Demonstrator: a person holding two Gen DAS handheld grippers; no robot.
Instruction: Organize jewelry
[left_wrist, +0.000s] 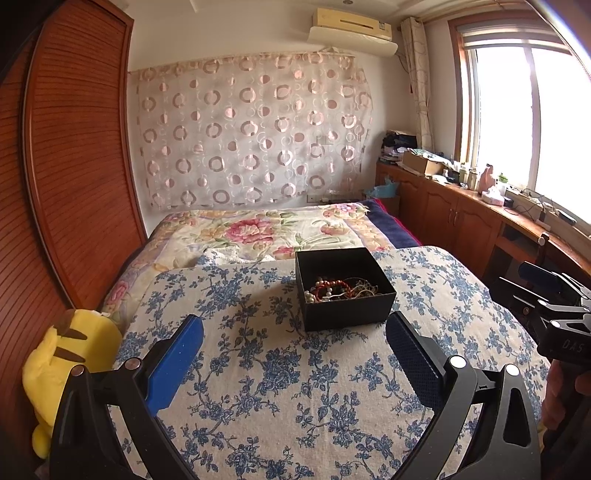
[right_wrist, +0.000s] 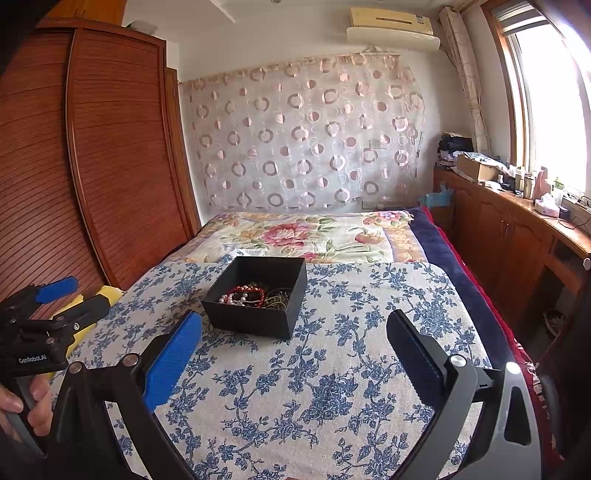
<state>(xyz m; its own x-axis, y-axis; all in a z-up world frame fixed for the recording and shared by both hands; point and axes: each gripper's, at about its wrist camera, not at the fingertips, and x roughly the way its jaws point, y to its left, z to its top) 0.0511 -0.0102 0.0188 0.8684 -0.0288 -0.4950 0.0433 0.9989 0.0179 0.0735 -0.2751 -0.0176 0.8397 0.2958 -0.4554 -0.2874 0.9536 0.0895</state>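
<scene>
Nearest me, the left gripper (left_wrist: 295, 347) and the right gripper (right_wrist: 293, 345) hang over the blue-flowered cloth (left_wrist: 280, 398), fingers spread wide and holding nothing — poised, I'd judge, for a reach. Just beyond sits the open black box (left_wrist: 345, 314), the jewelry (left_wrist: 341, 288) tangled inside, beads and chains together. Bare cloth rings the box on every side, so there's room to lay pieces out; the mat's right edge drops toward the cabinets (right_wrist: 517, 236).
</scene>
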